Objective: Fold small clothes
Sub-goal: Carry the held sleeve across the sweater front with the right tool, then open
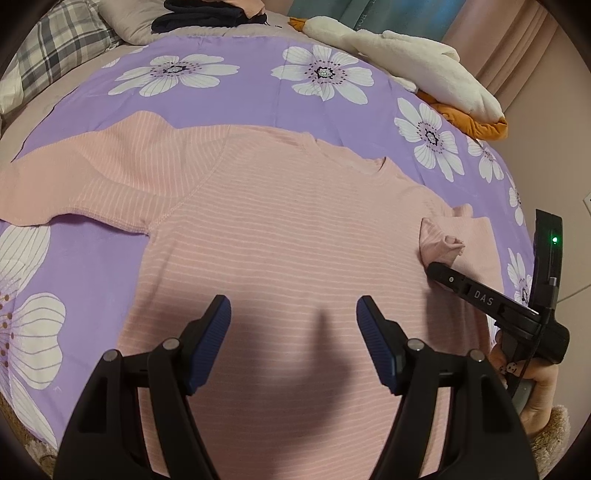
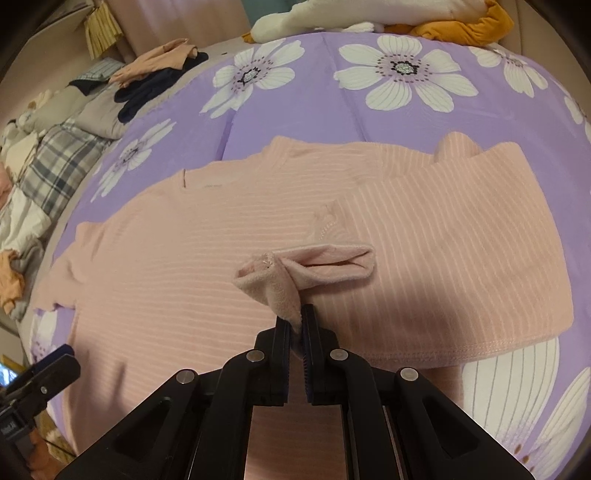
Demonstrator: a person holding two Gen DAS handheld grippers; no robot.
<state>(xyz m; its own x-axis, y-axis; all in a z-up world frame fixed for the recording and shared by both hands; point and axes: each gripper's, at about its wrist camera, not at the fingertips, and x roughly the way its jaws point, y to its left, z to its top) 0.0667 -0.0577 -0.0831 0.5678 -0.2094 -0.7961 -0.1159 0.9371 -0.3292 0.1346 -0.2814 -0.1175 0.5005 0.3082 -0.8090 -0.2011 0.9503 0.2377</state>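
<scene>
1. Two grippers: the left gripper (image 1: 293, 312) hovers over the shirt's lower body, jaws apart, nothing between them.
2. The right gripper (image 2: 296, 325) is clamped on one sleeve cuff (image 2: 295, 280), folded onto the chest.
3. One pink striped long-sleeved shirt (image 1: 288, 229) lies flat on one purple flowered sheet (image 1: 251, 103).
4. Farthest: one white plush toy (image 1: 406, 55), one plaid pillow (image 1: 62, 51), one dark clothes pile (image 1: 199, 16).

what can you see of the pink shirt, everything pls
The pink shirt is a soft knit with thin pale stripes, lying flat on the purple flowered sheet, neckline away from the cameras. One sleeve lies spread out; the other is folded in over the body, its cuff bunched and pinched by the right gripper. The open left gripper hovers above the hem end.
</scene>
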